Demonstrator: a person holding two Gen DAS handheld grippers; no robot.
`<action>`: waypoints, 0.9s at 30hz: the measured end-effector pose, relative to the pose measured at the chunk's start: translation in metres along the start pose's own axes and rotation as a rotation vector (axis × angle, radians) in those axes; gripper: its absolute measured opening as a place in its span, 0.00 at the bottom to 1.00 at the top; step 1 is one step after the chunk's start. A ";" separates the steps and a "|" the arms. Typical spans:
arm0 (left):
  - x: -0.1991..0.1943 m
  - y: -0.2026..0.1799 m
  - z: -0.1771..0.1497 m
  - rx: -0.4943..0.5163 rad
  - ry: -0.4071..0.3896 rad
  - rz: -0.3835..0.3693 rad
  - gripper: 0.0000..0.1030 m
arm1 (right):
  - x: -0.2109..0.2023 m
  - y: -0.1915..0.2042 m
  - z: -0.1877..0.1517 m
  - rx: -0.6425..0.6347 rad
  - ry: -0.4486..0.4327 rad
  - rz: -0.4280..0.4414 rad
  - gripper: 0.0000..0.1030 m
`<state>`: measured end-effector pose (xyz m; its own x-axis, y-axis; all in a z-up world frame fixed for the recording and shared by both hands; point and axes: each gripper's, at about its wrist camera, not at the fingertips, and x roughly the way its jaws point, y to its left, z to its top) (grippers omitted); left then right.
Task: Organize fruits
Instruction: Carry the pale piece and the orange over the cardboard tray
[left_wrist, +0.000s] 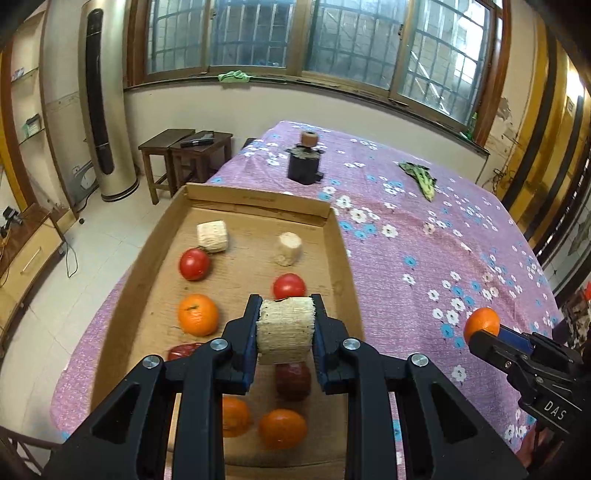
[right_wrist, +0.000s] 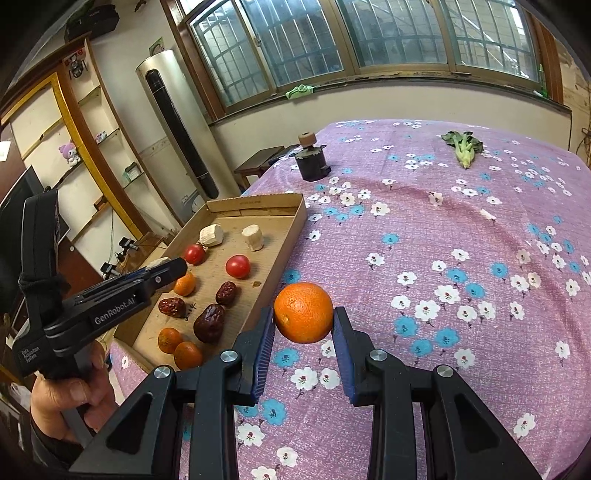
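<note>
While most of the fruit already lies in the box (left_wrist: 343, 258), two pieces are in the air, so I judge the task well along but not finished.

Nearest in the left wrist view, the left gripper (left_wrist: 285, 325) is clamped on a pale corn piece (left_wrist: 285, 330); both pads press its sides and it hangs above the near half of the box. Below it lie two oranges (left_wrist: 282, 428) at the near end, then dark red dates (left_wrist: 293, 380), then another orange (left_wrist: 198, 314) on the left. Farther on sit two tomatoes (left_wrist: 289, 286), and at the far end two more corn pieces (left_wrist: 211, 236), one touching the left tomato. The rows look sorted by kind, so the held piece probably belongs at the far end with its fellows.

In the right wrist view, the right gripper (right_wrist: 303, 321) holds an orange (right_wrist: 303, 312) over the cloth (right_wrist: 443, 240), just beside the box's near right wall and outside it. Its jaws stand fairly wide, set to the orange's width; the left pad touches the fruit, while at the right pad contact is hard to make out. This orange has yet to go in, likely among the near oranges.

Well beyond the box, a dark jar (right_wrist: 312, 162) and a leafy green (right_wrist: 463, 146) rest on the cloth; whether the green counts as part of the job I cannot tell.
</note>
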<state>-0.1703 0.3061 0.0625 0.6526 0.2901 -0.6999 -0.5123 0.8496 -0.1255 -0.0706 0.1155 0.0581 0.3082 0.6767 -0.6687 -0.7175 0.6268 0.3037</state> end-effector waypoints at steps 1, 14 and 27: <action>-0.001 0.005 0.001 -0.011 0.001 -0.001 0.21 | 0.002 0.001 0.001 -0.003 0.001 0.002 0.31; 0.005 0.064 0.009 -0.100 0.015 0.043 0.21 | 0.035 0.031 0.024 -0.054 0.026 0.059 0.31; 0.001 0.082 -0.020 -0.104 0.101 0.028 0.21 | 0.082 0.076 0.031 -0.157 0.116 0.162 0.31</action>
<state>-0.2230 0.3671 0.0376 0.5806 0.2626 -0.7707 -0.5881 0.7899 -0.1739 -0.0807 0.2311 0.0472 0.1142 0.7086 -0.6963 -0.8427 0.4403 0.3099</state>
